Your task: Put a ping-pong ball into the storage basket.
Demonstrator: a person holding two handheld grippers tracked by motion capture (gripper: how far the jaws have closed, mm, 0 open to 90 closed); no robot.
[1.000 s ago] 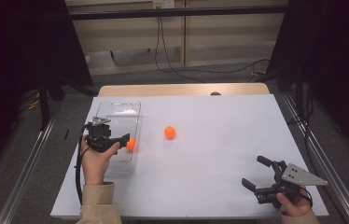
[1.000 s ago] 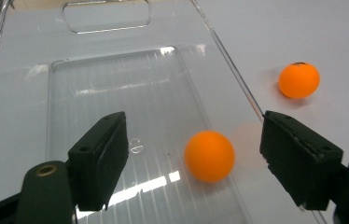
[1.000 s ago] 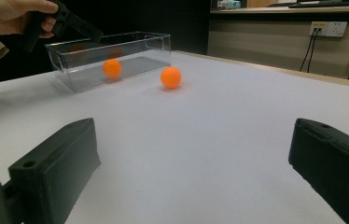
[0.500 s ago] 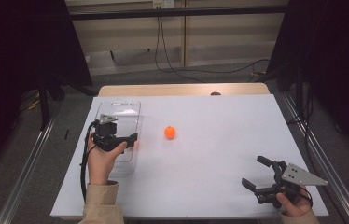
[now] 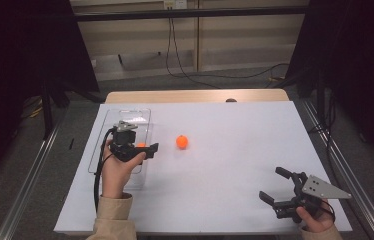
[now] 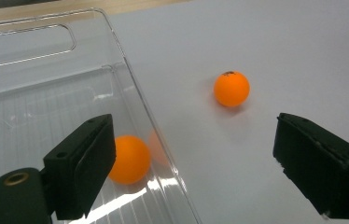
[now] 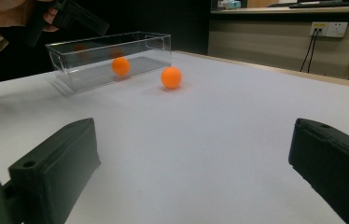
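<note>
A: Where is the orange ball (image 6: 129, 158) sitting?
B: Inside the clear box (image 6: 46, 70). The left gripper (image 5: 142, 150) is hanging over it, jaws just opening, holding nothing.
A: The right gripper (image 5: 281, 187)?
B: Spread wide, gripping nothing.

No readable text or labels
</note>
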